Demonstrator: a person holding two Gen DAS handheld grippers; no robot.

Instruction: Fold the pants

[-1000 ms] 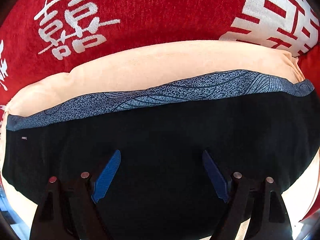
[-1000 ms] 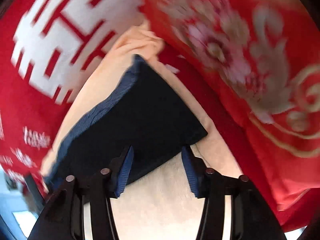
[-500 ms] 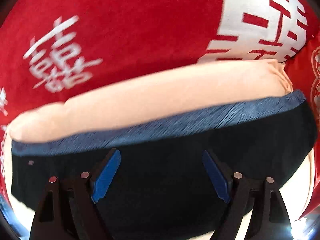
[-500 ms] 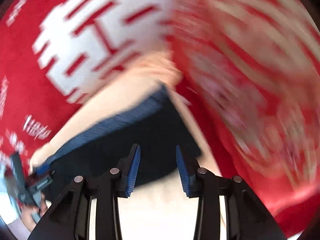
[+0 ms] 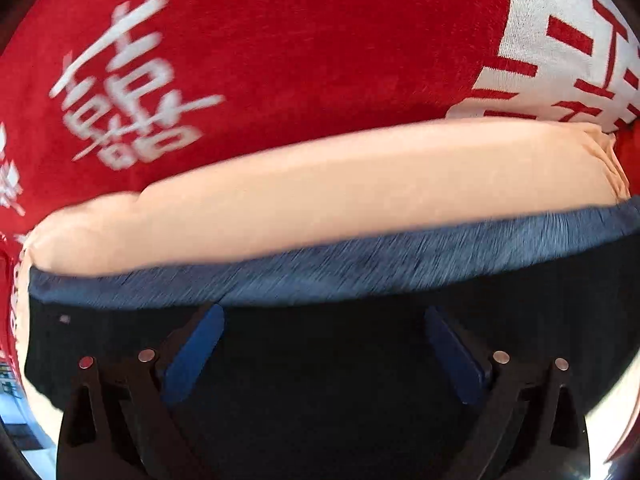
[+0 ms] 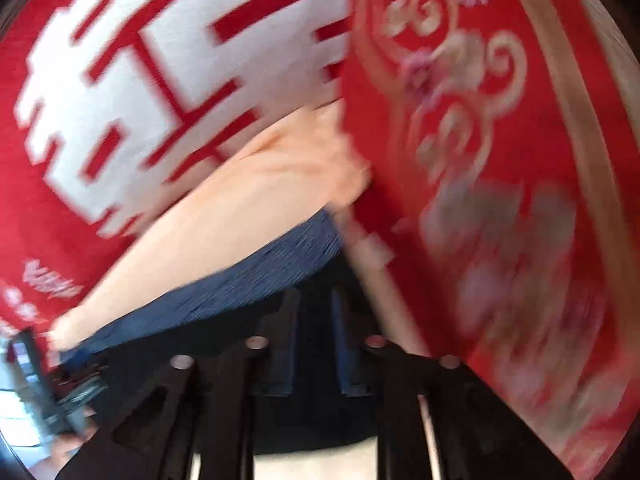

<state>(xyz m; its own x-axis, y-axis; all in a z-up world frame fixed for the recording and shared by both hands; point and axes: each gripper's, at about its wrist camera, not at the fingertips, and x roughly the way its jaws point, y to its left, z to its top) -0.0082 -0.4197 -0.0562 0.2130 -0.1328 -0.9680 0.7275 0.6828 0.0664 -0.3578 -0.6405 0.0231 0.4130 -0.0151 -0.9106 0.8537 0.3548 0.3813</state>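
The folded pants [image 5: 320,360] are black with a blue patterned band [image 5: 360,268] along the far edge. They lie on a peach cloth [image 5: 320,188]. My left gripper [image 5: 324,320] is open, its blue pads spread wide just above the black fabric near the band. In the right wrist view the pants [image 6: 240,292] lie lower left. My right gripper [image 6: 314,300] hovers over their right end with its pads close together, a narrow gap between them. That view is blurred, so I cannot tell whether cloth is pinched.
A red blanket with white characters [image 5: 280,60] lies beyond the peach cloth. A red embroidered cover [image 6: 500,160] rises close on the right in the right wrist view. The other gripper's body [image 6: 44,392] shows at the lower left there.
My right gripper's fingers have narrowed from open to nearly shut and moved forward over the pants' right end. My left gripper has moved forward toward the blue band, still open.
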